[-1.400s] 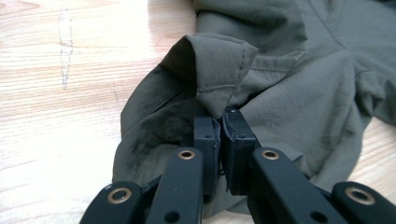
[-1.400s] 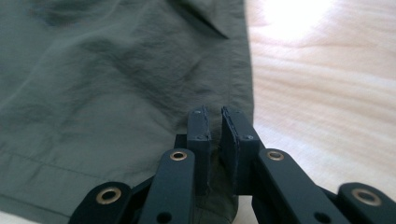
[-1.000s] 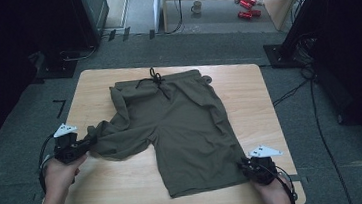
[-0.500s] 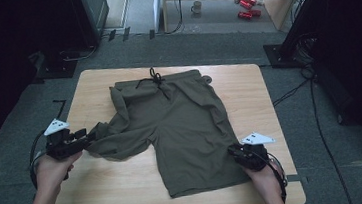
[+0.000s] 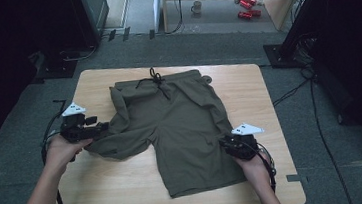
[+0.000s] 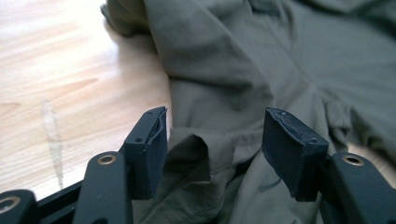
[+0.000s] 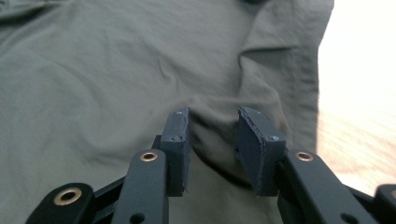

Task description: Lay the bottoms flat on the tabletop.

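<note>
Nearest the person, the right gripper [image 5: 233, 146] sits at the outer edge of the shorts' [image 5: 181, 127] right leg, low on the desk [image 5: 248, 90]. In the right gripper view its jaws stand a little apart with a raised ridge of the olive cloth between them; the pads do not seem to press on it, so this looks like a loose straddle rather than a grip. These jaws have just been opening slightly.

Across the desk, the left gripper [image 5: 102, 129] lies at the bunched left leg. Its jaws have just been opening and now stand well apart, with a crumpled hem fold [image 6: 198, 154] lying between them, free of both pads.

Farther off, the shorts lie flat across the middle of the desk, waistband away from the person, the drawstring [image 5: 155, 78] knotted at the far edge. The left side is rumpled and folded over itself; the right leg lies smoother.

Risks from here, as I judge them: the released left leg may slump back into a heap, undoing any spreading. If either gripper closes now on the loose fold, it could catch two layers together and drag the whole garment instead of one edge. A pull from the right alone would likely slide the shorts toward the desk's near edge.
</note>
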`<state>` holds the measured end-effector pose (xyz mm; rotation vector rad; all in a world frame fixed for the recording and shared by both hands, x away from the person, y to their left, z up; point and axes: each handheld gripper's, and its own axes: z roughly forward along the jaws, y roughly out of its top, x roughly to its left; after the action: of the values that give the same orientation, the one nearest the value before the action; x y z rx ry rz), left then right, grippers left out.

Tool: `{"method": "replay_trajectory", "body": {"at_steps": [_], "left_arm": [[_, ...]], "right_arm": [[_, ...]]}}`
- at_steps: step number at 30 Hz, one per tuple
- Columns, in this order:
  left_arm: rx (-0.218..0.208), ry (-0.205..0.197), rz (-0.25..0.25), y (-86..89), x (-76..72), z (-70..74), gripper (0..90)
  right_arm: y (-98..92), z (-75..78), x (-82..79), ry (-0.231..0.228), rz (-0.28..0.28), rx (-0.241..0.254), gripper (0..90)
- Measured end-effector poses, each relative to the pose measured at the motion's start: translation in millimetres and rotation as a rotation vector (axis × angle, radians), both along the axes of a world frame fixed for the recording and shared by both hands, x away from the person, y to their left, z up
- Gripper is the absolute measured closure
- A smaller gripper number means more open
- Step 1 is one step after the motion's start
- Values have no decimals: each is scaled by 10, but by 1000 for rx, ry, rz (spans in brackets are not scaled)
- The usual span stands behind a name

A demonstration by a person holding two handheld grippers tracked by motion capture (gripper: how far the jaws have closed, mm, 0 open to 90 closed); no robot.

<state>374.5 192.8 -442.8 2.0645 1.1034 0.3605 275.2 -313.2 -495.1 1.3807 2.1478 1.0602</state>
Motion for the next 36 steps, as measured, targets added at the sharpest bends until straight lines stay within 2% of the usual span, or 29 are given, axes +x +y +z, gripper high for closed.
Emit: {"method": "replay_trajectory", "body": {"at_steps": [2, 5, 7, 8, 12, 16, 19, 22, 24, 31, 34, 36], "left_arm": [[40, 7, 6, -16, 19, -56, 444], [34, 36, 36, 23, 47, -111, 714], [36, 36, 56, 70, 30, -98, 823], [28, 29, 72, 104, 8, -78, 843], [4, -5, 142, 303, -135, 20, 862], [-6, -25, 187, 505, -295, 55, 866], [-13, -31, 226, 635, -387, 37, 867], [-22, -30, 266, 752, -469, 5, 867], [-23, -28, 288, 815, -531, -19, 868], [-31, -7, 335, 993, -748, -109, 869], [-36, -2, 347, 1043, -812, -133, 868], [-40, 7, 352, 1071, -847, -149, 869]], "right_arm": [[35, 3, 35, -6, 8, -2, 642], [95, -10, 120, -7, 19, -5, 638], [131, -25, 188, -7, 26, -13, 631], [148, -27, 223, -12, 26, -22, 629], [216, -42, 346, -24, 34, -59, 620], [265, -92, 464, 6, 41, -71, 618], [284, -143, 526, 9, 44, -81, 618], [276, -196, 569, 15, 38, -94, 613], [242, -210, 588, 17, 25, -68, 607], [163, -221, 616, -4, 22, -81, 629], [79, -229, 628, -5, 11, -70, 639], [6, -226, 626, -10, 1, -84, 646]]}}
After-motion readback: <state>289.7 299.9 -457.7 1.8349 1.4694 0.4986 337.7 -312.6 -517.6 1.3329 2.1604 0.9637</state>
